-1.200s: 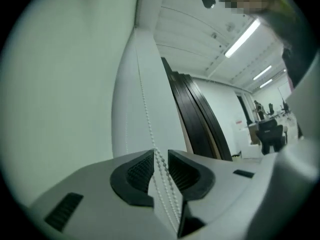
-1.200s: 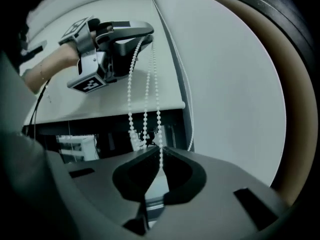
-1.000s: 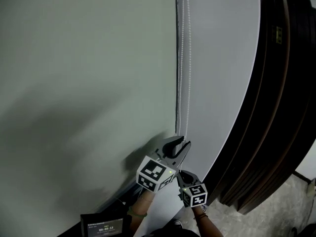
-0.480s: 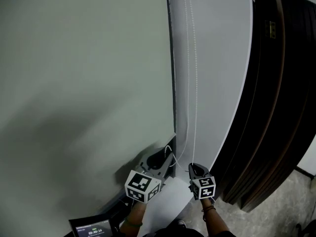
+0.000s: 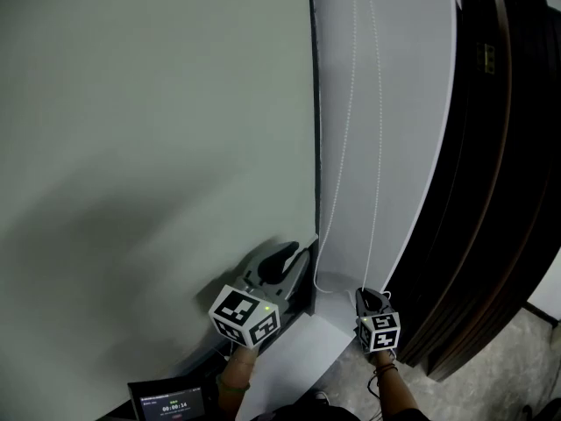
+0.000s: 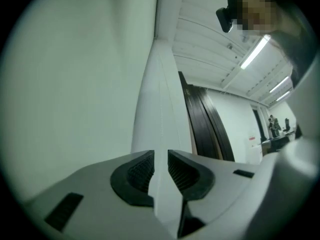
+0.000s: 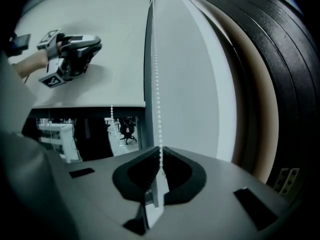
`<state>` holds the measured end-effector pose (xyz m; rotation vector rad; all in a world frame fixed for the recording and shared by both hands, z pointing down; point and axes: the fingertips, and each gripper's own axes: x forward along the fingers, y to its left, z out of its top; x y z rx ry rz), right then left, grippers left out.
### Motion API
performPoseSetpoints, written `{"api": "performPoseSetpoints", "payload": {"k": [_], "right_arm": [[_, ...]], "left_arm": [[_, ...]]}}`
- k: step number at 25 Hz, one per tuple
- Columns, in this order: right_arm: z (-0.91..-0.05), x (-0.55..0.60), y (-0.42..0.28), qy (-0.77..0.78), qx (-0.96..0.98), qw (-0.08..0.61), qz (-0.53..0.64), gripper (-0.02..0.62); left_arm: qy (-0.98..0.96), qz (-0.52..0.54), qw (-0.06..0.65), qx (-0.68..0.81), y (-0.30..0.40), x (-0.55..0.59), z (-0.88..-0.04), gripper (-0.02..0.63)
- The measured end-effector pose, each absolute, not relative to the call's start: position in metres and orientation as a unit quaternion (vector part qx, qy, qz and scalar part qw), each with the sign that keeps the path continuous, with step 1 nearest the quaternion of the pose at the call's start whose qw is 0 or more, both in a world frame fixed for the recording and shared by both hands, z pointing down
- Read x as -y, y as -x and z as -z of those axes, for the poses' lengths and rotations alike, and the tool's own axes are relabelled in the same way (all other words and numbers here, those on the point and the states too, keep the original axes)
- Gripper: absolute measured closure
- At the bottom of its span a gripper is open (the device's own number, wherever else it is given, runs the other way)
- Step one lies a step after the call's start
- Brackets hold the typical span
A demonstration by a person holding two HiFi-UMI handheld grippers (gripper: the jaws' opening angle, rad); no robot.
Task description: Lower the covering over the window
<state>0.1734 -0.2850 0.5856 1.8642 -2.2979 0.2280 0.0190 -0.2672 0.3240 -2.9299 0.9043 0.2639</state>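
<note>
The right tool was clamped on the bead chain. The left tool stood slightly open, empty, near the blind hanging beside the chain. Pulling straight down, steadily, seemed best.

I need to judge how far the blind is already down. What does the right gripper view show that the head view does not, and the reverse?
Only the right gripper view: the lower edge of the blind, bare window below it, and the right gripper shut on the bead chain. Only the head view: a small screen at the bottom and the right gripper's marker cube. Both: the blind, both chain strands, the left gripper near the blind, dark frames at the right.
</note>
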Motion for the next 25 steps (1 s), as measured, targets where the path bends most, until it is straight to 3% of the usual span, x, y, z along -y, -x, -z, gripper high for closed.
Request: {"api": "performPoseSetpoints", "payload": {"k": [7,13,14,15,25], "right_arm": [[-0.584,0.263,-0.107,-0.583,0.807,0.080,-0.053,0.574],[-0.580,0.239,-0.051,-0.542,0.836,0.074,-0.045,0.575],[-0.579,0.236,-0.047,-0.540,0.837,0.072,-0.045,0.574],[-0.579,0.235,-0.046,-0.539,0.838,0.070,-0.046,0.574],[-0.578,0.236,-0.055,-0.541,0.837,0.070,-0.047,0.574]], "left_arm": [[0.965,-0.092,0.099,-0.226,-0.084,0.261,-0.270,0.533],[0.965,-0.103,0.109,-0.217,-0.098,0.267,-0.245,0.534],[0.964,-0.109,0.108,-0.216,-0.096,0.266,-0.241,0.547],[0.963,-0.116,0.108,-0.217,-0.094,0.264,-0.239,0.602],[0.963,-0.156,0.095,-0.197,-0.090,0.254,-0.232,0.605]]}}
